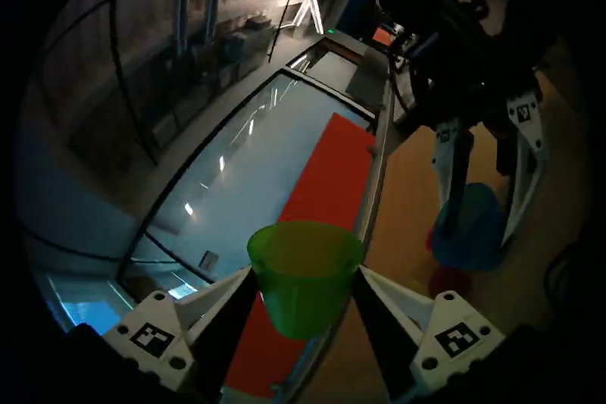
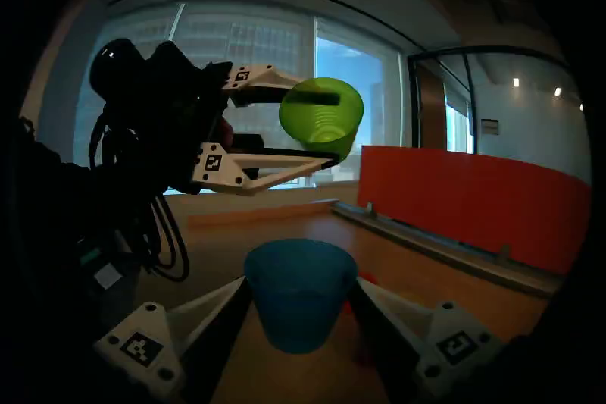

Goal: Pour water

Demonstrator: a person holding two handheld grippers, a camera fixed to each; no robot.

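Whether the translucent green plastic cup (image 1: 305, 275) is full or empty cannot be told; its inside looks murky. In the left gripper view the right tongs (image 1: 479, 236) cover strips of the translucent blue plastic cup (image 1: 473, 226), and a small red thing (image 1: 448, 281) below it is too dark to identify. In the right gripper view the housing (image 2: 151, 112) behind the left tongs (image 2: 333, 131) is a black silhouette.

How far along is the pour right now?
Done: both cups are gripped, the left claw shut on the green cup, the right claw on the blue cup. In hand: the green cup is held higher than the blue cup and tipped on its side. Left: I cannot tell whether either cup holds water, so the pour itself may be unfinished.
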